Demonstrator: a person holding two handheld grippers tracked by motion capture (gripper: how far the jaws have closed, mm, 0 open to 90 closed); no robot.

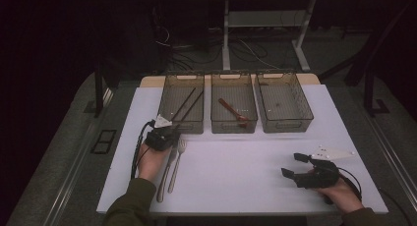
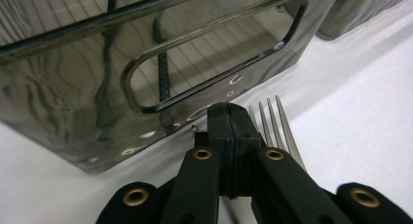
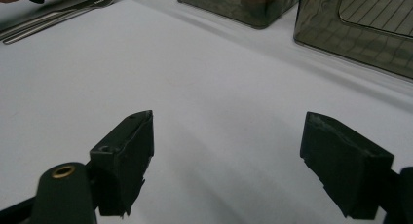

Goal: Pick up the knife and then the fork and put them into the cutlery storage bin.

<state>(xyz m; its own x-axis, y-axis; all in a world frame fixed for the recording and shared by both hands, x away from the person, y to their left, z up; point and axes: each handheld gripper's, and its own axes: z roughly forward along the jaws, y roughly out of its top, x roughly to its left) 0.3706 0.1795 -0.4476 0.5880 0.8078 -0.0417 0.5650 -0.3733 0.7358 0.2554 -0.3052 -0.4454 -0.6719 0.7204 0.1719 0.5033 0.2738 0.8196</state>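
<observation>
The left gripper (image 1: 166,134) is sitting near the front wall of the left bin (image 1: 181,104), with its jaws pressed fully together; in the left gripper view the two black pads are meeting with nothing visible between them. Just beside that gripper, the fork (image 2: 273,125) is lying flat on the white worktop (image 1: 236,167), its tines pointing toward the bin and its handle running back toward the person. A second piece of cutlery, probably a knife (image 1: 163,179), is lying alongside the fork on its left, partly under the left hand (image 1: 150,159). The left bin is holding two dark sticks, likely chopsticks (image 1: 188,104). The middle bin (image 1: 233,108) is holding a reddish-brown spoon (image 1: 232,111), and the right bin (image 1: 284,101) is standing beside it. Well apart, at the near right of the worktop, the right gripper (image 1: 294,165) is resting in the right hand (image 1: 339,189) with its jaws standing wide and nothing between them; in the right gripper view bare worktop is showing between its pads.
</observation>
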